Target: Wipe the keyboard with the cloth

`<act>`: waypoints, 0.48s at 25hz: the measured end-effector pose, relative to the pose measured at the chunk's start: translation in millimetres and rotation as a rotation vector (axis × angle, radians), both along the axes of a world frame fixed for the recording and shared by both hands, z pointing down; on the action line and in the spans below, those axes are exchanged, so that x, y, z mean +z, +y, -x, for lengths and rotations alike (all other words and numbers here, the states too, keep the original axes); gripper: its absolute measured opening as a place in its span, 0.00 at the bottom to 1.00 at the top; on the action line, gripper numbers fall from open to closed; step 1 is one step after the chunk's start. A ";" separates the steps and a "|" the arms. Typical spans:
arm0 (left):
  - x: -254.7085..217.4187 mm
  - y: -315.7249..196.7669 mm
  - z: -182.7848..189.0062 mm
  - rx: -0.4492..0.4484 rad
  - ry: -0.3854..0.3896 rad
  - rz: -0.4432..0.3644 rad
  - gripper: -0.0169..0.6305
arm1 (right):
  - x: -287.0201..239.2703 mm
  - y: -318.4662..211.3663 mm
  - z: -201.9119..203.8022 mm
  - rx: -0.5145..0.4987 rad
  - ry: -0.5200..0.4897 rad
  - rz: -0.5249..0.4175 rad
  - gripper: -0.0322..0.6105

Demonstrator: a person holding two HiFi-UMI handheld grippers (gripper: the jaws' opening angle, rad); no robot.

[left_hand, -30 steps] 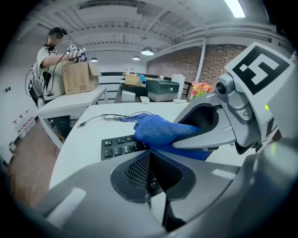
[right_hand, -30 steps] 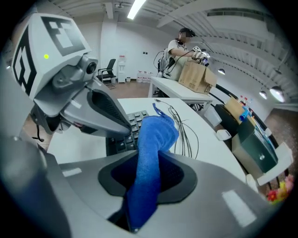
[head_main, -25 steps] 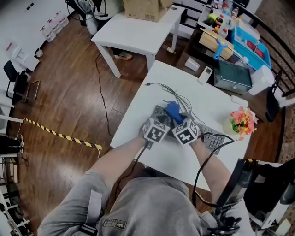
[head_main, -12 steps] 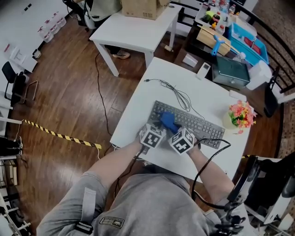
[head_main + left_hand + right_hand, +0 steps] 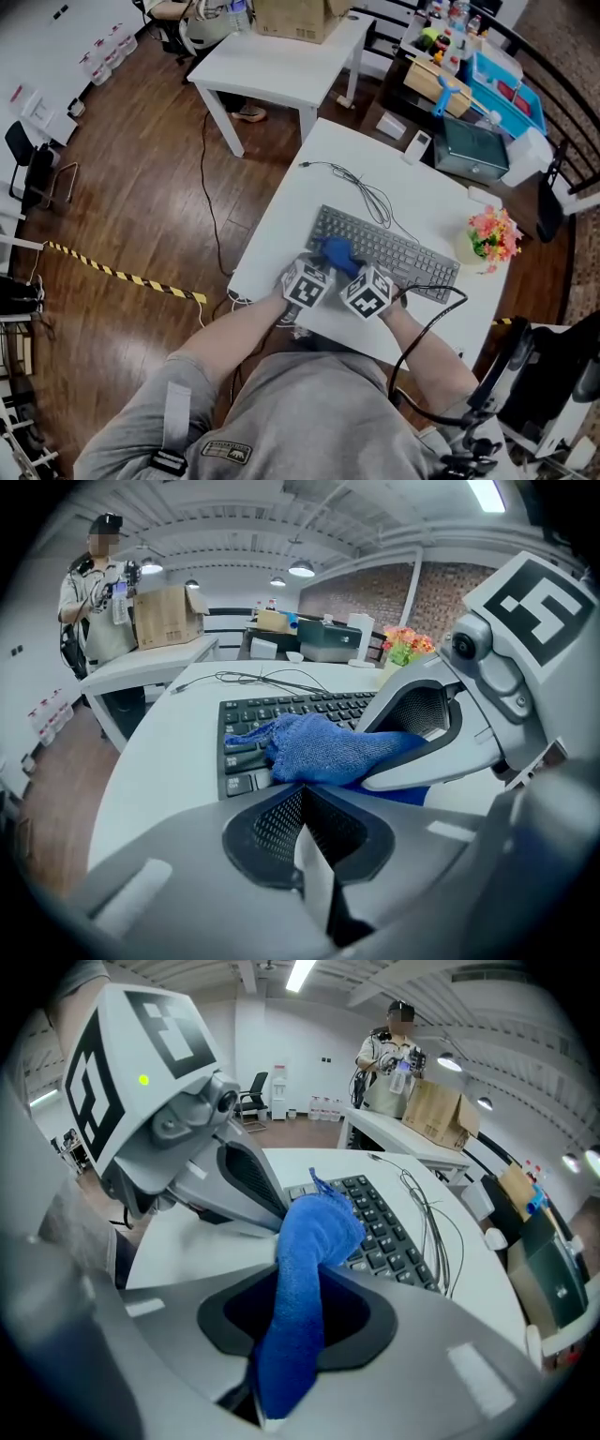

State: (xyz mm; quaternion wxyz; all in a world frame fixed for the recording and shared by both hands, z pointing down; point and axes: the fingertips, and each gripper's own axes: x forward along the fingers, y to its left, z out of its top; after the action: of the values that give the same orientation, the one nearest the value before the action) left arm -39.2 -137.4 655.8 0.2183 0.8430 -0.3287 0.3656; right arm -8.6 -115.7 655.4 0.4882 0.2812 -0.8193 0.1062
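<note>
- Blue terry cloth (image 5: 335,251), bunched, lies on the keyboard's (image 5: 403,253) left end, at frame centre.
- Right tongs (image 5: 298,1293) clamp the cloth; left tongs (image 5: 305,822) are closed and empty.
- Bare tabletop (image 5: 300,202) lies upper left of the keyboard, with the tabletop edge close below.

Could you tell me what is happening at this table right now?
A person is wiping a keyboard with a blue cloth on a white table. The right gripper has its jaws shut on the cloth, which lies over the keys at the keyboard's left end in the head view. The left gripper sits close beside it, jaws together and empty.
</note>
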 end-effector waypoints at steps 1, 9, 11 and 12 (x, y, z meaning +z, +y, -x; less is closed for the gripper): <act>-2.2 -7.8 1.6 -0.014 0.002 -0.007 0.02 | -2.7 -8.5 1.4 -0.001 -0.005 -0.010 0.23; -26.3 -82.7 12.5 -0.104 -0.001 -0.076 0.02 | -23.3 -97.3 10.4 0.000 -0.021 -0.095 0.23; -28.5 -94.4 13.7 -0.120 -0.001 -0.081 0.02 | -22.8 -112.1 10.6 0.004 -0.018 -0.098 0.23; -28.6 -98.1 14.4 -0.127 -0.002 -0.080 0.02 | -21.3 -116.5 10.6 0.005 -0.016 -0.095 0.23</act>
State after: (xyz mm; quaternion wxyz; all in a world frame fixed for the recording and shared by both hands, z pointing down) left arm -53.6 -235.5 627.2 0.2069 0.8281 -0.3959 0.3387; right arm -19.2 -232.2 634.0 0.4676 0.3053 -0.8265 0.0708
